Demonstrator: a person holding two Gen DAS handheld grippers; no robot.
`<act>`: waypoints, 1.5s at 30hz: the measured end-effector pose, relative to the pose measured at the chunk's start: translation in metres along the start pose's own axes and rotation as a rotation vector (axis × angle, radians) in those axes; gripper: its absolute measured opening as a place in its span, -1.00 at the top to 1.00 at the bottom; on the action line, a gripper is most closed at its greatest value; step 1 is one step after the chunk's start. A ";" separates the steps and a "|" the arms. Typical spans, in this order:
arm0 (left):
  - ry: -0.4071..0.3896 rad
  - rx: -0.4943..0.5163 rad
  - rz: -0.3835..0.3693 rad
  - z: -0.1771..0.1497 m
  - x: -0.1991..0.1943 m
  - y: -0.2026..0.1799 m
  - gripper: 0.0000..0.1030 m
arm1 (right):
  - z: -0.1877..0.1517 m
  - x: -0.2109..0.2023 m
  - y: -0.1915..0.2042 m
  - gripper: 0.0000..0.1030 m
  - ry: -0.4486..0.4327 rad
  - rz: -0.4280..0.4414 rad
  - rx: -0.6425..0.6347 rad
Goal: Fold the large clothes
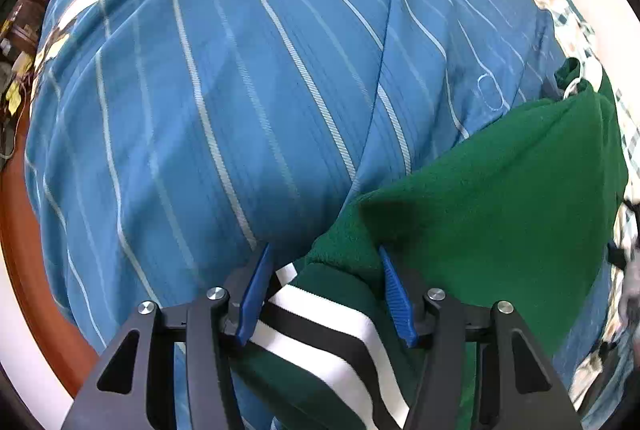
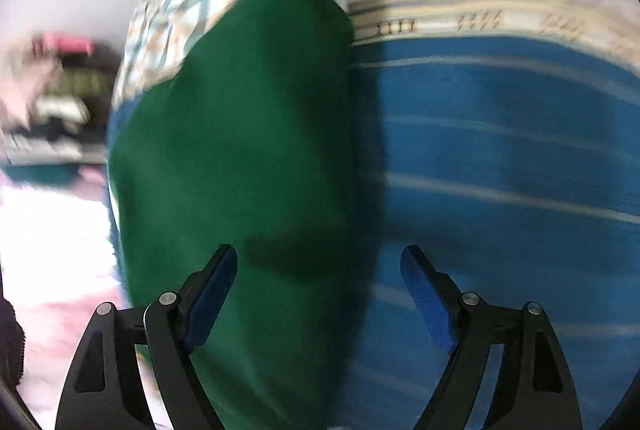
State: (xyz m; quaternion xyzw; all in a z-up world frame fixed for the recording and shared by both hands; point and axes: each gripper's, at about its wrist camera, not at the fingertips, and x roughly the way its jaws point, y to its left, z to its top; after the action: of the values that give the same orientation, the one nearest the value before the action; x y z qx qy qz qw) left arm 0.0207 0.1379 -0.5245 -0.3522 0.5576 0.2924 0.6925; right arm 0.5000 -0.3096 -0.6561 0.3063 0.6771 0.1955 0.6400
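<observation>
Left wrist view: left gripper (image 1: 324, 262) straddles the green fleece garment's striped cuff (image 1: 320, 314), jaws half-open, not clamping; right gripper (image 2: 318, 262) hovers wide open, empty, probably ready for the next fold.

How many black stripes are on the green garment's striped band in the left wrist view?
2 visible. On the green garment, the striped band runs between the left gripper fingers: one black stripe nearer the top, one below it, white between. More may be hidden under the gripper.
</observation>
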 end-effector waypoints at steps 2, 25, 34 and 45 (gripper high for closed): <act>-0.003 0.016 0.010 0.006 0.003 -0.006 -0.02 | 0.015 0.018 -0.002 -0.81 0.004 0.059 0.005; 0.104 0.683 -0.087 0.122 0.001 -0.085 0.05 | -0.341 -0.168 -0.182 0.56 -0.253 0.169 0.670; 0.051 0.383 -0.314 0.120 -0.087 -0.029 0.05 | -0.360 -0.190 -0.194 -0.37 0.024 -0.152 0.467; -0.035 0.181 -0.126 0.097 -0.010 -0.044 0.40 | -0.226 -0.227 -0.047 -0.63 -0.169 -0.400 -0.241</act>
State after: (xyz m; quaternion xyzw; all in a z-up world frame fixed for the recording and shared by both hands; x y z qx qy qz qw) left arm 0.1083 0.1913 -0.4951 -0.3173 0.5462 0.2031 0.7481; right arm 0.2674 -0.4663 -0.4939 0.1030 0.6400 0.1180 0.7523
